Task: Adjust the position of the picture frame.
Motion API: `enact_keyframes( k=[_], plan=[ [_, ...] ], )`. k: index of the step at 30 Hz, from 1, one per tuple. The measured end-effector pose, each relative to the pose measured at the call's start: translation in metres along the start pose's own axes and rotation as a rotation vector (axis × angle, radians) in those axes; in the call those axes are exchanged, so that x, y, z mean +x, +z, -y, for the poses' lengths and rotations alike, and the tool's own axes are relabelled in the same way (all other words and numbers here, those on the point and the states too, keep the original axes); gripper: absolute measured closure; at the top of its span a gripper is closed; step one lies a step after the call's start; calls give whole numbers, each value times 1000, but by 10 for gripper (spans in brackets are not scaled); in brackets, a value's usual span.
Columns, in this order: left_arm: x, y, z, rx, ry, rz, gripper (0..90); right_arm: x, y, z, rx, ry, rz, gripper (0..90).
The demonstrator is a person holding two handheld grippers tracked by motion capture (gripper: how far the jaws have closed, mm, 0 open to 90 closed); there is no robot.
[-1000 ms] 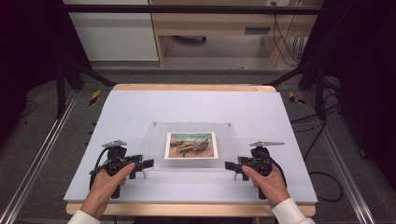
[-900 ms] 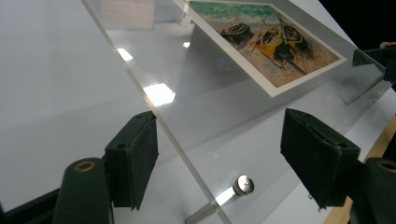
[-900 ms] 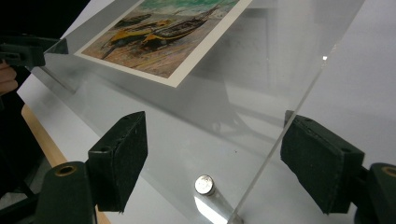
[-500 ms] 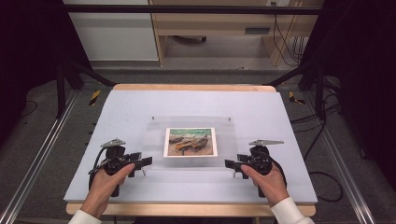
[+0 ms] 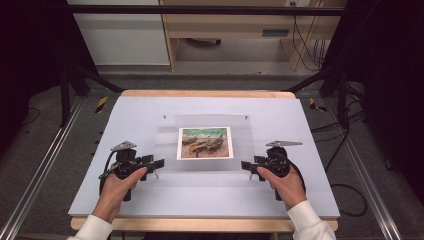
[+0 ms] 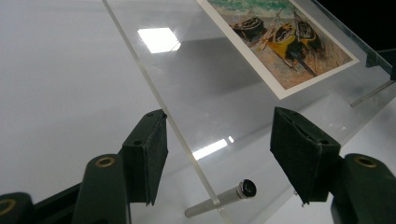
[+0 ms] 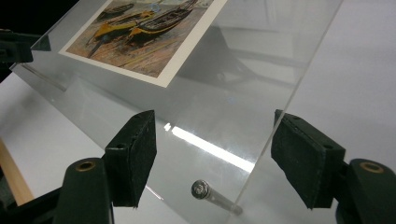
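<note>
Clear acrylic picture frame point(image 5: 207, 145) with boat print lies mid-table. Your left gripper point(image 5: 156, 163) and right gripper point(image 5: 246, 165) straddle its opposite short edges, jaws just closing, pads not yet touching.

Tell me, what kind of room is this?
Probably a lab or workshop set up for recording. A pale table sits inside a metal frame, cables trail over the floor, and each hand holds a gripper beside a clear picture frame.

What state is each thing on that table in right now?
Clear acrylic picture frame: raised at an angle, edges between both grippers' jaws.
Boat painting print: flat inside the frame.
Left gripper: jaws closing, pads not yet touching.
Right gripper: the same.
Silver standoff pin: attached at the frame's corner.
</note>
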State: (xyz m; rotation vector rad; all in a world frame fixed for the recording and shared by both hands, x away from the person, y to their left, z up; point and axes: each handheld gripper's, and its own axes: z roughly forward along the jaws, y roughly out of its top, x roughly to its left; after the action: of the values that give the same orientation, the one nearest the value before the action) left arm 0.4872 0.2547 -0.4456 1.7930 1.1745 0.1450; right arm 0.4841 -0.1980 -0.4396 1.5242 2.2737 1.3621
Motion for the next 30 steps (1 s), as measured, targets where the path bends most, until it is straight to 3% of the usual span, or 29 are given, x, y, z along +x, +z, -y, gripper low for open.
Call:
enact_keyframes(
  k=[4,14,30],
  plan=[
    [2,2,-1,-9,1,6,366,-2,1,-4,-19,-10,9,317],
    [-3,0,4,-41,25,-12,386,0,-1,6,-50,-28,19,322],
    [-12,-9,12,-66,66,-45,428,7,-7,17,-95,-109,44,340]
  ],
)
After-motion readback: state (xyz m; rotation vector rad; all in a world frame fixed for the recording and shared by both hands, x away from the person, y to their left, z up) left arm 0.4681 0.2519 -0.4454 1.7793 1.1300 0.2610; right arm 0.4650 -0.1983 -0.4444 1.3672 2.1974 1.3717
